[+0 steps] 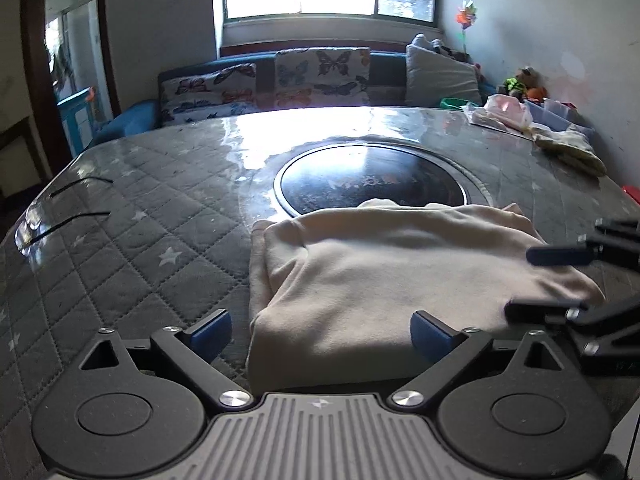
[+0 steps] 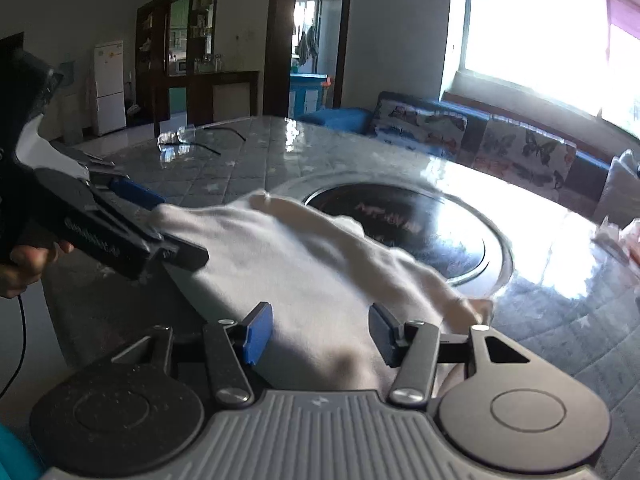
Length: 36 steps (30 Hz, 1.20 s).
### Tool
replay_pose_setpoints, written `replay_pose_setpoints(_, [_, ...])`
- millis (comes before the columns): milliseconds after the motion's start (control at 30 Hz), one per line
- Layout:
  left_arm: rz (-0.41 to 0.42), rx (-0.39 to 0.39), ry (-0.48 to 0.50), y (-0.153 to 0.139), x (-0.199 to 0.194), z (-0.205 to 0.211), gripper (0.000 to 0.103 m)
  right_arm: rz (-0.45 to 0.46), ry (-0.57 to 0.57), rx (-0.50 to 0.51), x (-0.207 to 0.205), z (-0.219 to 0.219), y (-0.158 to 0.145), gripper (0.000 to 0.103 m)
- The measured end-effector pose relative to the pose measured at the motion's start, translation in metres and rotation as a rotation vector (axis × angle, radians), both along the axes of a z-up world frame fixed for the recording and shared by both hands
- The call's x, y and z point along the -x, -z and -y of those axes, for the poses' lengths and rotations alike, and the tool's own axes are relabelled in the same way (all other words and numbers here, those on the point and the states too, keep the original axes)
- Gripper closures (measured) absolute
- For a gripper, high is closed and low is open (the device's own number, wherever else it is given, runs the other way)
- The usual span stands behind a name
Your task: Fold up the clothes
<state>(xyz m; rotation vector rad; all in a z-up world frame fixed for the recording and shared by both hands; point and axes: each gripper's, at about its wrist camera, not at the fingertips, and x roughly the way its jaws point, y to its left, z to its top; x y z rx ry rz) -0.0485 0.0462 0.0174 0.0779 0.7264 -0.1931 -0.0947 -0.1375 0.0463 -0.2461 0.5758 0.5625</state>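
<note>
A cream garment (image 1: 384, 264) lies folded in a thick rectangle on the quilted grey table (image 1: 132, 240), just in front of the round black inset (image 1: 372, 180). My left gripper (image 1: 322, 336) is open and empty over the garment's near edge. My right gripper (image 1: 520, 280) reaches in from the right, open, at the garment's right edge. In the right wrist view the garment (image 2: 304, 264) lies ahead of my open right gripper (image 2: 320, 334), and my left gripper (image 2: 168, 224) is open at its far left corner.
A pile of pink and yellow cloth (image 1: 532, 124) lies at the table's far right. Two black cables (image 1: 76, 208) lie near the left edge. A sofa with butterfly cushions (image 1: 304, 76) stands behind the table under a bright window.
</note>
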Motion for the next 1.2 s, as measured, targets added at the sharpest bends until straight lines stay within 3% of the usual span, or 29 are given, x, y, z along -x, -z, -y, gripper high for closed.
replay_pose_setpoints(400, [-0.124,0.069,-0.095,0.003,-0.013,-0.011,0.000,-0.009,0.080,-0.045,-0.007,0.008,0.003,0.035])
replay_pose_setpoints(567, [-0.162,0.098,-0.117,0.004,-0.016,-0.014,0.000,-0.013,0.090,-0.058,-0.008,0.008,0.008,0.022])
replay_pose_setpoints(767, [-0.212,0.146,-0.140,0.007,-0.019,-0.021,0.000,-0.005,0.099,-0.055,-0.007,0.006,0.010,0.021])
replay_pose_setpoints(1200, [-0.227,0.161,-0.151,0.008,-0.022,-0.022,0.000,-0.009,0.110,-0.065,-0.006,0.005,0.011,0.009])
